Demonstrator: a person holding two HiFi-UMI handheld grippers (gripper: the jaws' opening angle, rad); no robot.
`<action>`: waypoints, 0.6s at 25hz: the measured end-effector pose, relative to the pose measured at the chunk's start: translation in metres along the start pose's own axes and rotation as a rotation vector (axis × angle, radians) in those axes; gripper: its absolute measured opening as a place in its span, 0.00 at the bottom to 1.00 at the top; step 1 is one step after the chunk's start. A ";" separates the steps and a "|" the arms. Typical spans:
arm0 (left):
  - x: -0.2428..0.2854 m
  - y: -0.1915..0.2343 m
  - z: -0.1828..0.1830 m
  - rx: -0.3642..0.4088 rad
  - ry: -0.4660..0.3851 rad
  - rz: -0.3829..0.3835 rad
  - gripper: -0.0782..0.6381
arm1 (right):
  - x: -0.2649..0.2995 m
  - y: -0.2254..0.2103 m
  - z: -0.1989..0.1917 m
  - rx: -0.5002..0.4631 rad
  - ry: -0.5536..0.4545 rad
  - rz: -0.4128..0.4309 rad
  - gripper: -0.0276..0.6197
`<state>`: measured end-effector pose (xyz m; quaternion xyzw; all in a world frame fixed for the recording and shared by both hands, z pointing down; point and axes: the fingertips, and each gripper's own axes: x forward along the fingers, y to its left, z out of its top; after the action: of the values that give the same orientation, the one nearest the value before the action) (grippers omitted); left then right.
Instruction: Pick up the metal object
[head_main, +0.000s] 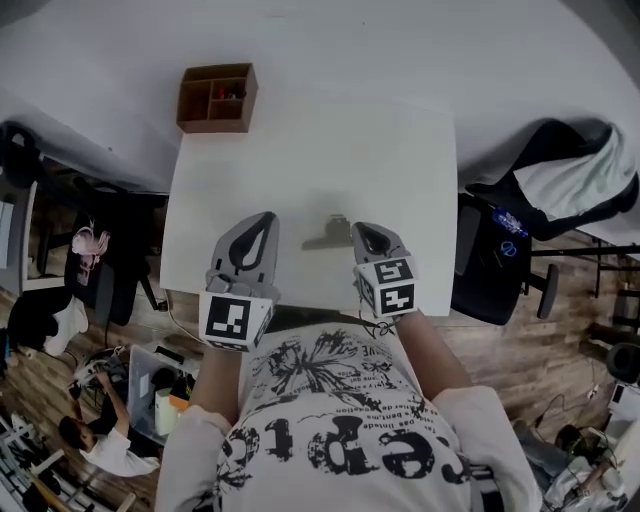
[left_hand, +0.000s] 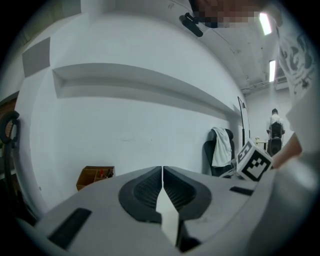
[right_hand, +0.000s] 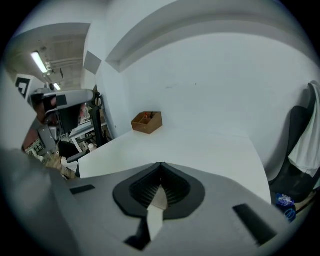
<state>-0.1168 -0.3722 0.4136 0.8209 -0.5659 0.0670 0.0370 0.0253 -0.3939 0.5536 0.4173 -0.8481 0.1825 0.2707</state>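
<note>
A small flat grey metal object (head_main: 326, 236) lies on the white table (head_main: 400, 180), near its front edge. My right gripper (head_main: 358, 230) is shut with nothing between its jaws, its tip just right of the metal object. The left gripper (head_main: 267, 217) is also shut and empty, a short way left of the object. In the left gripper view the jaws (left_hand: 162, 168) meet along a thin line and point at the wall. In the right gripper view the shut jaws (right_hand: 160, 164) hide the metal object.
A brown wooden organiser box (head_main: 217, 97) stands at the table's far left corner, also seen as the box (right_hand: 147, 121) in the right gripper view. A dark chair with a light cloth (head_main: 560, 190) stands right of the table. Clutter and a person (head_main: 90, 440) are on the floor at left.
</note>
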 end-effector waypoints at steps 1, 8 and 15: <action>0.005 0.004 -0.003 0.000 0.008 -0.008 0.13 | 0.006 0.000 -0.005 0.012 0.027 -0.003 0.03; 0.028 0.034 -0.020 -0.019 0.028 -0.103 0.13 | 0.037 0.001 -0.030 0.109 0.135 -0.078 0.20; 0.038 0.036 -0.039 0.002 0.117 -0.206 0.13 | 0.070 0.003 -0.056 0.132 0.232 -0.135 0.44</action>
<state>-0.1397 -0.4149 0.4579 0.8693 -0.4755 0.1112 0.0761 0.0046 -0.4043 0.6404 0.4663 -0.7672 0.2665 0.3506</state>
